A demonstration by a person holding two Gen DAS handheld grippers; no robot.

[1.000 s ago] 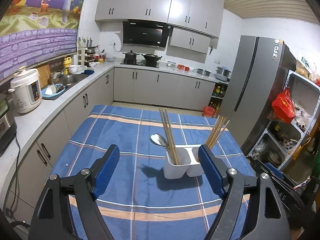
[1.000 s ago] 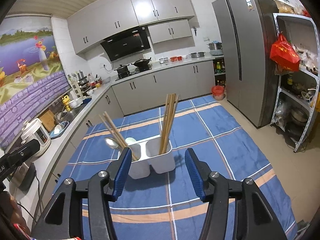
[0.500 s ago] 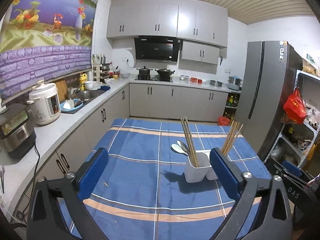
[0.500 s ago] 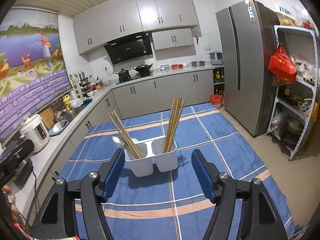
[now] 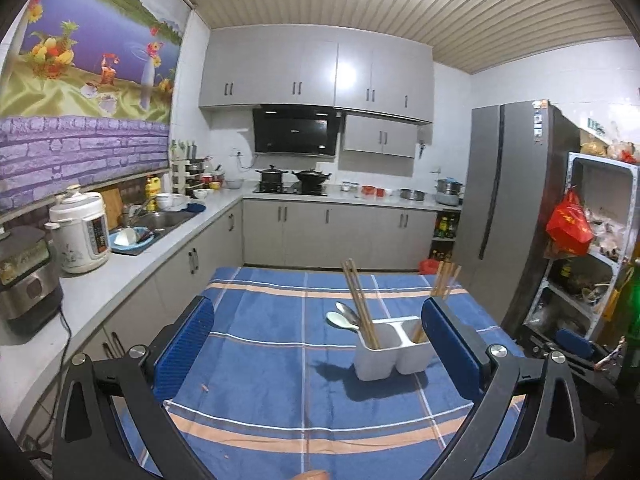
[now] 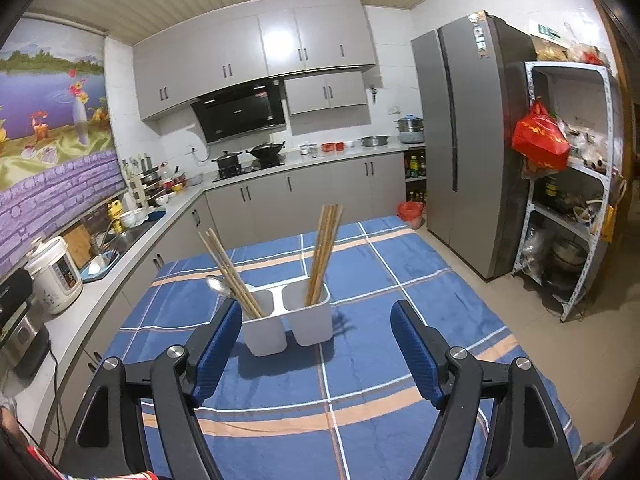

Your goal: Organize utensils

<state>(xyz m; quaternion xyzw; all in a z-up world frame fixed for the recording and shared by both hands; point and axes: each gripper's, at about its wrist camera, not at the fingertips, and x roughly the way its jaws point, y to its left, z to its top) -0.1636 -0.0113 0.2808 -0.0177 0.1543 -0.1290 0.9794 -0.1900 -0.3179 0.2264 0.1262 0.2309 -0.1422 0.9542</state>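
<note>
A white two-compartment utensil holder (image 5: 390, 350) (image 6: 286, 326) stands on the blue plaid tablecloth (image 5: 272, 344) (image 6: 380, 276). Its left compartment holds wooden chopsticks (image 5: 360, 306) (image 6: 232, 270) and spoons (image 5: 342, 318) (image 6: 218, 284). Its right compartment holds more chopsticks (image 5: 444, 280) (image 6: 324, 252). My left gripper (image 5: 318, 350) is open and empty, short of the holder. My right gripper (image 6: 316, 344) is open and empty, just in front of the holder.
A grey counter (image 5: 120, 268) with a rice cooker (image 5: 82, 232) and sink runs along the left. A fridge (image 6: 468, 140) and a metal shelf rack (image 6: 568, 208) stand on the right. The stove (image 5: 292, 184) is at the back.
Both grippers have drawn back and risen from the holder, which now looks smaller. The left gripper has shifted left, so the holder sits to its right. Both stay open.
</note>
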